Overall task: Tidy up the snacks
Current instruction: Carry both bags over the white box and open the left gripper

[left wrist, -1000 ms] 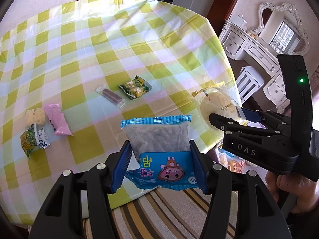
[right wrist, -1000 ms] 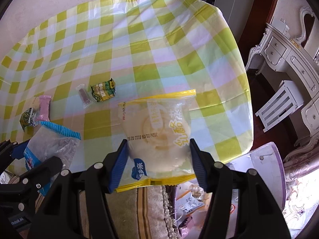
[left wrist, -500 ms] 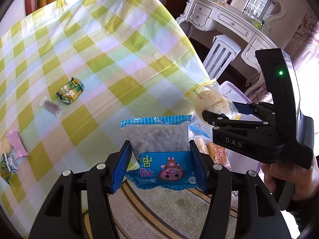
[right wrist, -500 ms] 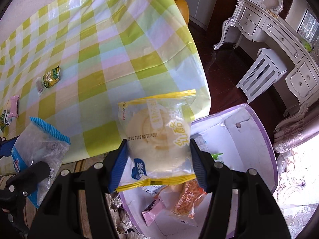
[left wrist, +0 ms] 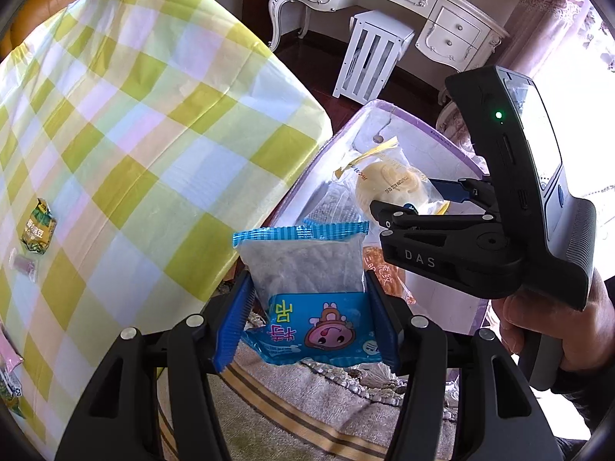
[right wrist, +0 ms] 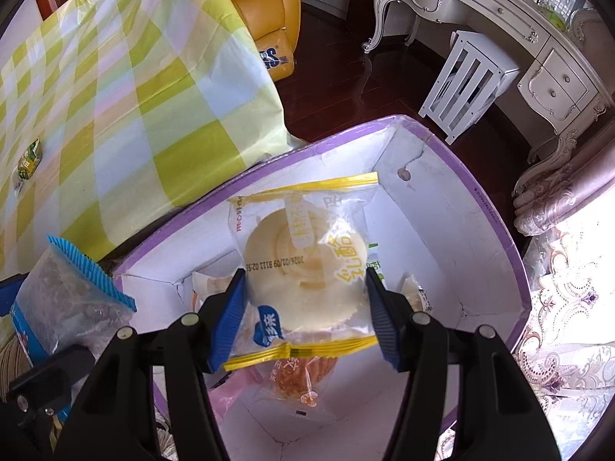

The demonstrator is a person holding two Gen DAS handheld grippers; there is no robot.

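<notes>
Landmark: the purple-rimmed box, white inside, standing on the floor just beside the draped edge of the table; every place below is given from it.

Why the box sits there: judged from the task, it is the collecting bin, set low and close to the table so snacks can be carried off the cloth and dropped in. Several packets already lie on its bottom, among them an orange snack packet.

Right claw: half open, its blue pads pressing both sides of a yellow-edged bun packet. The packet hangs over the box's open interior, pointed steeply down (a release here would likely land it among the others).

Left claw: also half open and clamped, holding a blue snack packet by its lower printed part, the clear upper half standing free. It hangs over the box's near rim on the table side, with rug showing beneath, so it looks less far in than the bun.

Why both are held: one packet per claw saves a trip.

Still out of the box: a green snack packet and a small dark wrapped piece lie on the table, well apart from the box.

Hand: the person's hand grips the right claw's handle, beside the box.
</notes>
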